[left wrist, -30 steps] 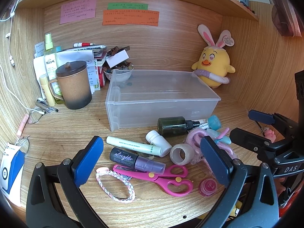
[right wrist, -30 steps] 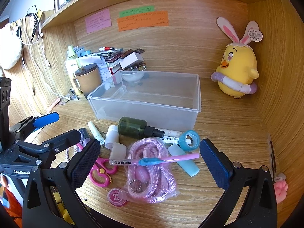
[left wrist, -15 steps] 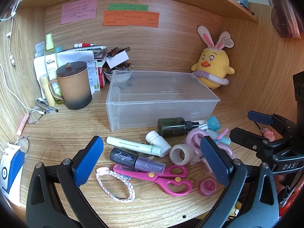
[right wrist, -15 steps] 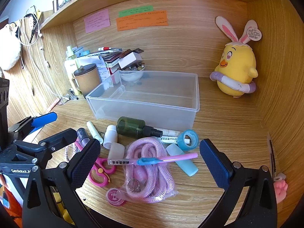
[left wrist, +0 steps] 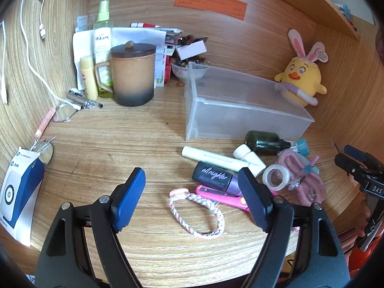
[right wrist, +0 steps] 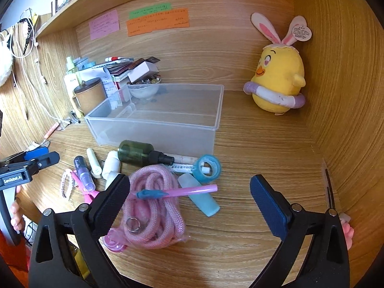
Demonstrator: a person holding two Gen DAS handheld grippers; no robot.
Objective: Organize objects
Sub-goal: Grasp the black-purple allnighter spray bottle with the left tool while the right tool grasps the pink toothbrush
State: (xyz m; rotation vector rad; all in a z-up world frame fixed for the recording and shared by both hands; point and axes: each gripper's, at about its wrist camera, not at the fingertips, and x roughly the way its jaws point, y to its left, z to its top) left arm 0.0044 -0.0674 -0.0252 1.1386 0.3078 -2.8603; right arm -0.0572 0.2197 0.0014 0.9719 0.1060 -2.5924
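A clear plastic bin (left wrist: 240, 110) (right wrist: 156, 129) stands empty at mid desk. In front of it lie a dark green bottle (left wrist: 264, 139) (right wrist: 136, 152), a pale tube (left wrist: 208, 158), a purple spray bottle (left wrist: 213, 175), pink scissors (left wrist: 220, 198), a tape roll (left wrist: 276, 176) and a braided bracelet (left wrist: 196, 213). My left gripper (left wrist: 192, 184) hangs over the bracelet, jaws closing, pads touching nothing. My right gripper (right wrist: 189, 187) is closing too, free of the pink rope bundle (right wrist: 153, 211), pink toothbrush (right wrist: 177, 192) and light blue tube (right wrist: 202, 200) lying between its fingers.
A lidded brown mug (left wrist: 133, 76), bottles and papers crowd the back left. A yellow plush chick (right wrist: 278, 81) sits at the back right by the side wall. A blue-and-white box (left wrist: 16, 192) leans at the left edge. A blue tape ring (right wrist: 207, 168) lies beside the bin.
The left gripper has swung left and dipped, so the bracelet now lies between its narrower jaws. The right gripper has edged forward and down, its jaws slightly narrower.
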